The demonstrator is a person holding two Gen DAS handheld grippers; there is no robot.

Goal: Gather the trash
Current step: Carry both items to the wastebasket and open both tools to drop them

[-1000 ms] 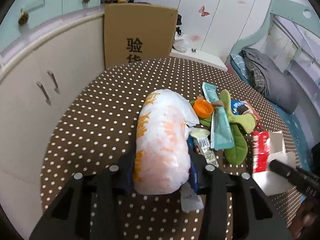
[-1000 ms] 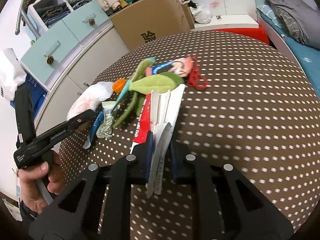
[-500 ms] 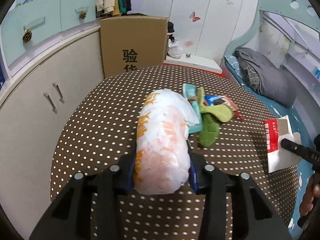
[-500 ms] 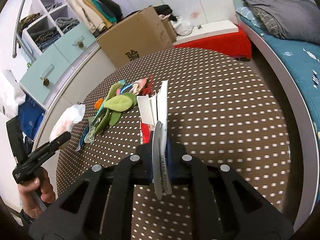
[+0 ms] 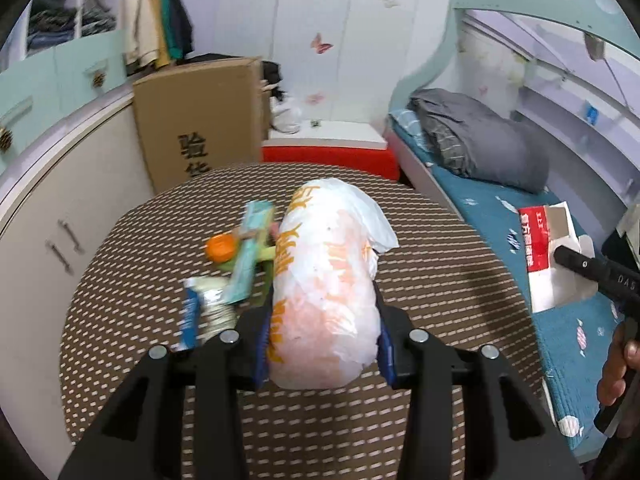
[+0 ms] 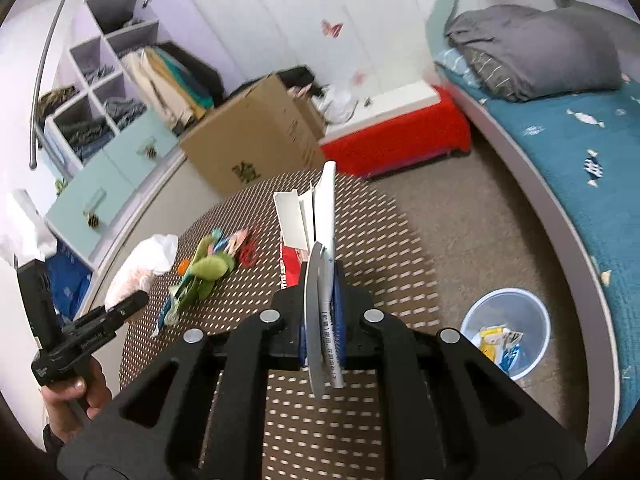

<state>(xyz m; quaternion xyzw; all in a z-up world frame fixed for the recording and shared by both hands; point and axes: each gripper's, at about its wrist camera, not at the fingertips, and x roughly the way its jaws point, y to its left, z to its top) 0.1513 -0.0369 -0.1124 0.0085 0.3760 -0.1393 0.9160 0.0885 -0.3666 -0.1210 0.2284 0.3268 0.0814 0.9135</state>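
Spanning both views, the dotted tabletop (image 5: 440,272) keeps small wrappers (image 5: 248,256). Above it, the left hand-held gripper (image 5: 324,344) squeezes a soft, light plastic bag (image 5: 324,276) mid-body; the right hand-held gripper (image 6: 322,320) pinches a stiff flattened carton (image 6: 320,216) edgewise, probably slippery.

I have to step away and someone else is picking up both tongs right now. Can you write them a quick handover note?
Left tongs: shut on the white-and-orange plastic bag, lifted over the dotted table.
Right tongs: shut on the flattened red-and-white carton, held on edge.
Bin: on the floor to the right, some wrappers already inside.
Left to do: drop both items in the bin, then collect the wrapper pile on the table, including the orange cap.
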